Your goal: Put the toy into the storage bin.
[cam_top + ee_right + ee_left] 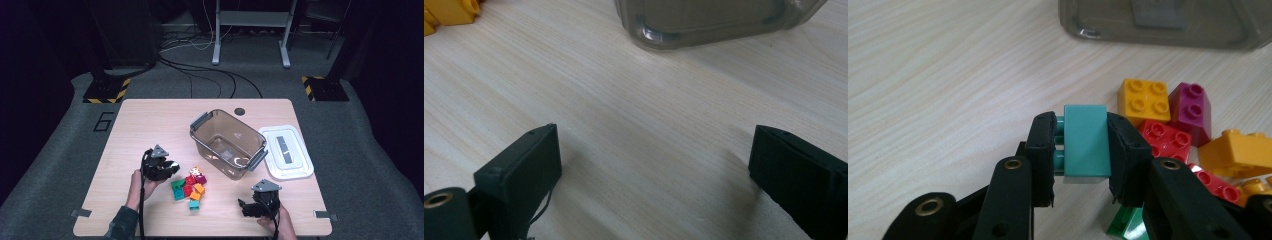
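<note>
Now | teal brick clamped between left gripper jaws | right gripper jaws apart over bare table

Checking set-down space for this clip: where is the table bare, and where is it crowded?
Bare wood runs along the table's far-left side, from the clear bin out to the left edge. There is also bare wood between the right gripper's open jaws. It is crowded at the brick pile, where the left gripper clamps a teal brick, and between the bin and the white lid.
</note>
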Available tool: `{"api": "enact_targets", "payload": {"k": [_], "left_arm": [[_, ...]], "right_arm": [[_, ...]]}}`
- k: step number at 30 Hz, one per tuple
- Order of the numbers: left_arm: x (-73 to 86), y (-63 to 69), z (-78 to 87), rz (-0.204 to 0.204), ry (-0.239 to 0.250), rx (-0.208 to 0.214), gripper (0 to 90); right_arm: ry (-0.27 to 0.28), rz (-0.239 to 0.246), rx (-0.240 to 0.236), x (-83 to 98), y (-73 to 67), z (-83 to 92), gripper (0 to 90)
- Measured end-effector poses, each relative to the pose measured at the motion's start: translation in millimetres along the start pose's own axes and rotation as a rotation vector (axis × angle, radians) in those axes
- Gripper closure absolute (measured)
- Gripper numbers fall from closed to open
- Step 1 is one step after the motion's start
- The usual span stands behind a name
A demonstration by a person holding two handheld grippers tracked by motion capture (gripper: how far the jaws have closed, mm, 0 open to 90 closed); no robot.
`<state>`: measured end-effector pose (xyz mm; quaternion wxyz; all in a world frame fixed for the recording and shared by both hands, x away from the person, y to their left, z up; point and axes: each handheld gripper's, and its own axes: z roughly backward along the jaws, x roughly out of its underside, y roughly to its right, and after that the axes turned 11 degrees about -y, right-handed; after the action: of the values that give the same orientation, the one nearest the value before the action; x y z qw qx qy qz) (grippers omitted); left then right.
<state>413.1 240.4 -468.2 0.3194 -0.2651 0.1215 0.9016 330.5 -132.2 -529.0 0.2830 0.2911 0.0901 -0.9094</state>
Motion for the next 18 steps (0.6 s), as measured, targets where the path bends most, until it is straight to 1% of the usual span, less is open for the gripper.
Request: {"api": "enact_targets", "payload": {"k": [2,4,9,10,12,14,16,18], "left_arm": [[-3.9,0.5,3.5,-0.006,0.008,-0.001,66.8],[-7.7,0.6,7.4,-0.021,0.011,-0.008,66.8],[-16.1,2.4,13.0,-0.034,0.017,-0.004,66.8],[-17.5,2.9,13.8,-0.036,0.025,-0.01,66.8],[-20.7,2.9,16.6,-0.042,0.022,-0.011,66.8],[-23.8,4.1,18.8,-0.039,0.032,-0.015,66.8],[-27.2,3.7,22.3,-0.055,0.032,-0.018,66.8],[-28.8,3.7,23.8,-0.057,0.032,-0.019,66.8]], "right_arm": [[0.0,0.0,0.0,0.0,0.0,0.0,5.9],[0.0,0.0,0.0,0.0,0.1,-0.1,5.7],[0.0,0.004,0.002,-0.1,0.5,-0.2,5.5],[-0.001,0.005,0.0,-0.1,0.6,-0.2,5.3],[-0.002,0.007,-0.003,-0.3,0.7,-0.3,5.2],[-0.002,0.006,-0.001,-0.2,0.6,-0.3,5.2],[-0.001,0.007,-0.003,-0.2,0.7,-0.4,5.2],[-0.005,0.005,-0.005,-0.3,0.5,-0.2,5.1]]}}
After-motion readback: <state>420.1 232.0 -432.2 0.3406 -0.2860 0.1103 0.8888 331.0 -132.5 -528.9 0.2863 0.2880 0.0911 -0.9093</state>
